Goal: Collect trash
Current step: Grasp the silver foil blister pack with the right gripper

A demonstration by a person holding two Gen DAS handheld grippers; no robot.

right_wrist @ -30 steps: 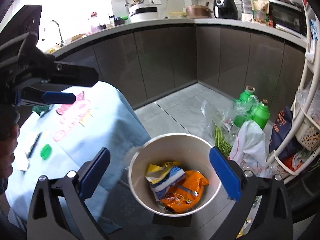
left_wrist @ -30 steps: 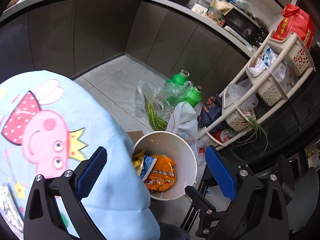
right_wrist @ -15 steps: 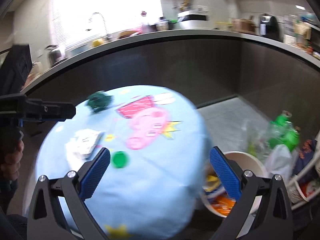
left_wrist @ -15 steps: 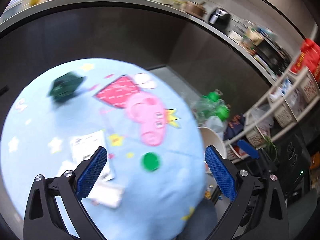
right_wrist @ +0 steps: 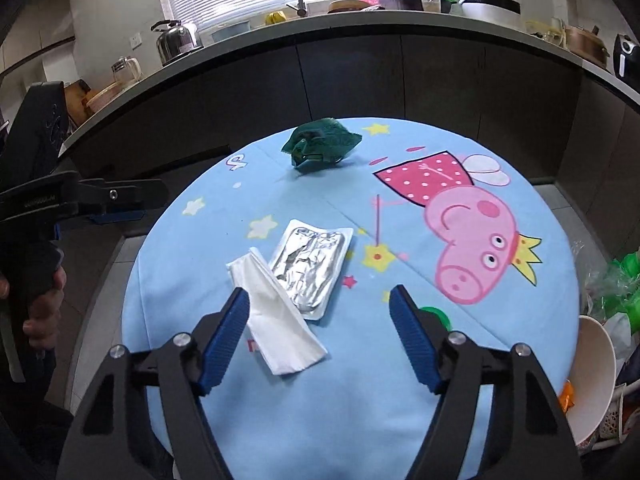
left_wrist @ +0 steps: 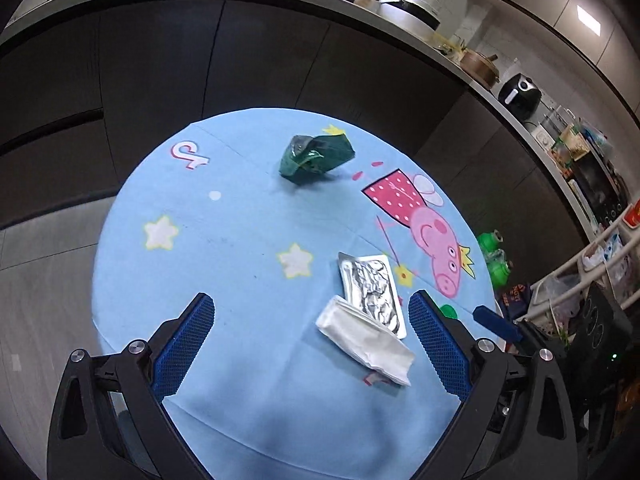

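Held the left gripper (left_wrist: 308, 300) above the near edge of the round, blue-clothed surface (left_wrist: 240, 240), angled downward. Set its jaws wide apart, clamped on nothing. Judged this a survey posture, giving the wrist camera a view of all remaining litter at once.

Held the right gripper (right_wrist: 318, 292) alongside, angled downward over the same near edge. Found its jaws apart but just narrowed from a wider gap, with nothing pressed between the pads. Judged the narrowing a pre-set for a thin, flat item rather than a bulky one.

Located the task's things as follows:
- white tissue (right_wrist: 276, 320): flat on the surface, nearest the grippers, its near end just beside the right gripper's left-hand pad; untouched as far as could be told.
- foil packet (right_wrist: 310, 268): flat, just beyond the tissue, one corner overlapped by it. Judged the tissue the item to lift first for that reason.
- green wrapper (right_wrist: 320, 148): crumpled, at the far side, well apart from the other two.
- small green disc (right_wrist: 434, 314): near the right-hand edge, partly hidden behind a jaw; cannot tell what it was.

Noted the white bin (right_wrist: 596, 376) on the floor beside the surface, on the right gripper's side, already holding something orange. Judged that placement chosen for a short carry from surface to bin. Rated the task part done, with at least three pieces left.
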